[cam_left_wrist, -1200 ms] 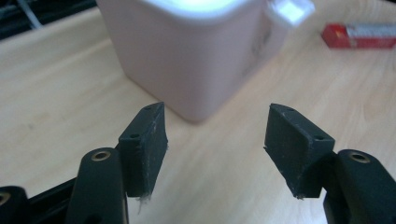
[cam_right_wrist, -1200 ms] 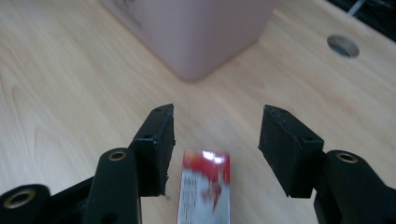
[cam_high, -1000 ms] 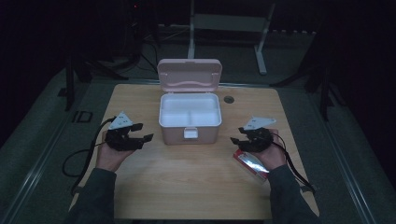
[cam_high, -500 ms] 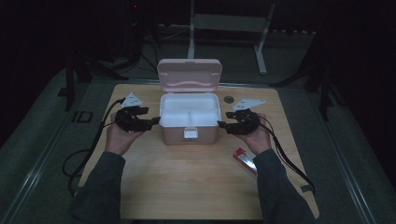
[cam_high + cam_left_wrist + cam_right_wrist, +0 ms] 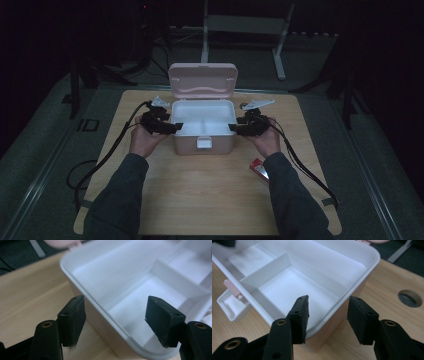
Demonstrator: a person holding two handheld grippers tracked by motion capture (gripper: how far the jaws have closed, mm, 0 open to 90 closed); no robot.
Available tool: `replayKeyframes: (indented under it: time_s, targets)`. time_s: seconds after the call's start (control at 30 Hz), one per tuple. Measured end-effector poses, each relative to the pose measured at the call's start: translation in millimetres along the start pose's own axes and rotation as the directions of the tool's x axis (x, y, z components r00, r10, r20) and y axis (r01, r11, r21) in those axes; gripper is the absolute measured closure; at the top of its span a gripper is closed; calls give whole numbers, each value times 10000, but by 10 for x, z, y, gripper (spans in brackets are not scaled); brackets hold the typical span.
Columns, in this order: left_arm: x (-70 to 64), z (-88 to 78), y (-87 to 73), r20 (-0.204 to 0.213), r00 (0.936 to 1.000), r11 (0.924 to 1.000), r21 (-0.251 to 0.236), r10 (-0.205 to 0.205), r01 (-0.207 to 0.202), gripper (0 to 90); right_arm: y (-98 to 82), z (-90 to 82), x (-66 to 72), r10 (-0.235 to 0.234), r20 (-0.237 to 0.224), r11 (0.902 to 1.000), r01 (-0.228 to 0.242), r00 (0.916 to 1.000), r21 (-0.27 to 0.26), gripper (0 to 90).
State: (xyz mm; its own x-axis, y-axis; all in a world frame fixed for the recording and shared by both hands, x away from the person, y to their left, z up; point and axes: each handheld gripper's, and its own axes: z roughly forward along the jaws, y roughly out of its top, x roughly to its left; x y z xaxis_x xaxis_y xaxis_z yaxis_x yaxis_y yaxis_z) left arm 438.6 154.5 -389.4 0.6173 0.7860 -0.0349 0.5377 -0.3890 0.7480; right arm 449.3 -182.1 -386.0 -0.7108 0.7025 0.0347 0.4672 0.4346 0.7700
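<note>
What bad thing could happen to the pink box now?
Each hand-held gripper, left and right, straddles a side wall of the open pink box without pressing it; the right jaws have just been closing. An uneven squeeze could tip the box. The upright lid might flop shut. The red item could get knocked.

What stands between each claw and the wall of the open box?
Nothing visible does. The left claw straddles the left wall of the box, one jaw outside and one inside. The right claw straddles the right wall the same way. The pads do not press yet.
</note>
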Motion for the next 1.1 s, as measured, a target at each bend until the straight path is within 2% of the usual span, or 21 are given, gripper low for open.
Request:
replayKeyframes:
  time_s: [0.1, 0.13, 0.3, 0.53, 0.57, 0.87, 1.1]
  targets:
    - [-14, 40, -9, -184, 9998, 9999, 148, 54, -51, 320, -7, 10, -5, 143, -60, 9999, -143, 9999, -31, 516]
    - [-3, 83, -30, -76, 10000, 9990, 438, 48, -44, 344, -14, 8, -16, 178, -153, 9998, -178, 9997, -25, 515]
    - [-31, 68, -45, 32, 10000, 9989, 470, 20, -21, 375, -19, -22, -16, 127, -181, 9999, -126, 9998, 74, 532]
    - [-177, 49, -63, 225, 9992, 9983, 459, 336, -346, 401, -132, -231, 22, -277, -115, 9994, 280, 9995, 218, 554]
    - [-232, 50, -69, 280, 9988, 9983, 429, 394, -406, 401, -150, -258, 24, -273, -110, 9993, 275, 9996, 247, 554]
    - [-456, 8, -117, 457, 9970, 9969, 448, 631, -652, 401, -342, -476, 61, -21, -188, 9998, 25, 9998, 218, 552]
    - [-533, -38, -158, 575, 9954, 9958, 476, 760, -788, 401, -432, -576, 137, 91, -196, 9997, -86, 9998, 206, 549]
